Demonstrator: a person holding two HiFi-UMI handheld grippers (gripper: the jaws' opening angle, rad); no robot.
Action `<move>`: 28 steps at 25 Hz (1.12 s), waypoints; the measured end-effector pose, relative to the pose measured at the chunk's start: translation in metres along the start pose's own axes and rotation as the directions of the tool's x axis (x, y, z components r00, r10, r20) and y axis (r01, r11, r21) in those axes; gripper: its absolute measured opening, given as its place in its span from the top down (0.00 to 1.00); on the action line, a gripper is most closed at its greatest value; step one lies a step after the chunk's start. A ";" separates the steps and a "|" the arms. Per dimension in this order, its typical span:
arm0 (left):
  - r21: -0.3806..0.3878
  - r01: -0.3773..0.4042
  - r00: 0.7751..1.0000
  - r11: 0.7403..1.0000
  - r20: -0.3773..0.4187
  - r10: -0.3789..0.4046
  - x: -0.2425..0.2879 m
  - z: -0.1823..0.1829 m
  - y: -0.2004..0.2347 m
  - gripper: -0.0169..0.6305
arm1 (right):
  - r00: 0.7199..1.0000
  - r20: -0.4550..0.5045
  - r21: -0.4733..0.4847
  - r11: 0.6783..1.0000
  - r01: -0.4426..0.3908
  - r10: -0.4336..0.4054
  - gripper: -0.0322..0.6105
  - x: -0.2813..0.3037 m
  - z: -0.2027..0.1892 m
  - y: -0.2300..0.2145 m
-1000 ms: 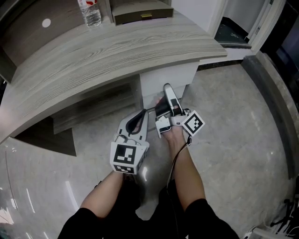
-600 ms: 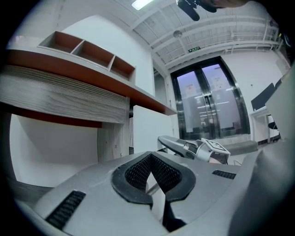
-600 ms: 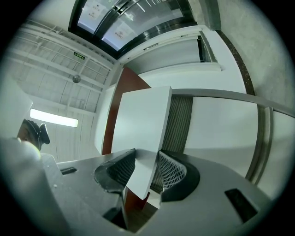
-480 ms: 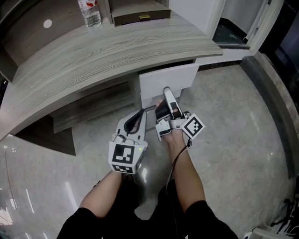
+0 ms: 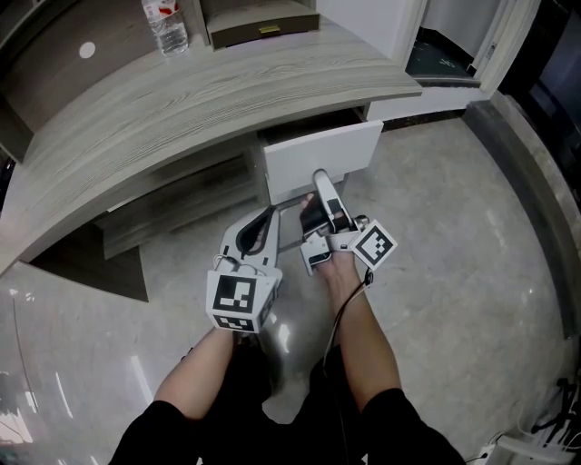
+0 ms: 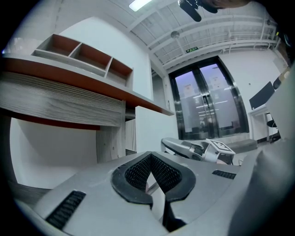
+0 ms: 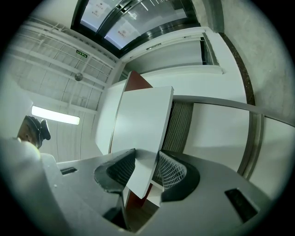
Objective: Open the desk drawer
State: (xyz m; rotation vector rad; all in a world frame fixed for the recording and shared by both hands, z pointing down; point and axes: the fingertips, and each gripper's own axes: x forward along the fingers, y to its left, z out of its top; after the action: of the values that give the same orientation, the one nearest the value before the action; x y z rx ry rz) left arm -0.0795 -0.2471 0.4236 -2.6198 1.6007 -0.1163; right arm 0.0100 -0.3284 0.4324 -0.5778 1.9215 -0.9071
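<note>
**A:** What does the right gripper (image 7: 143, 168) have?

**B:** The white drawer front (image 5: 318, 156). Its jaws are clamped on the panel's lower edge, one pad against each face, and the gripper is angled upward.

**A:** And the left gripper (image 6: 151, 162)?

**B:** Its jaws are pressed together with nothing between them. In the head view it sits just beside the right one, on its left, and stops short of the drawer.

**A:** Where is the drawer itself?

**B:** It's under the right end of the grey wood-grain desk top (image 5: 200, 100). It is partly pulled out, so the front stands clear of the desk edge with a dark gap behind its top edge.

**A:** What's further out?

**B:** A water bottle (image 5: 163, 25) and a small box with a brass-coloured pull (image 5: 259, 23) sit at the far side of the desk top. Below is a polished grey floor (image 5: 454, 236), and the person's bare forearms come in from the bottom of the head view
</note>
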 end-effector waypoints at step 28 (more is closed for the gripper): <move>0.015 -0.011 1.000 1.000 0.003 0.011 -0.008 0.004 0.001 0.97 | 1.000 0.011 -0.013 1.000 0.016 -0.016 0.71 -0.014 0.004 0.008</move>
State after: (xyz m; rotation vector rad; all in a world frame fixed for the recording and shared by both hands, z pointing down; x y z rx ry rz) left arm -0.0838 -0.2408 0.4198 -2.5980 1.6071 -0.1236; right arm 0.0197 -0.3151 0.4323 -0.6053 1.9173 -0.8999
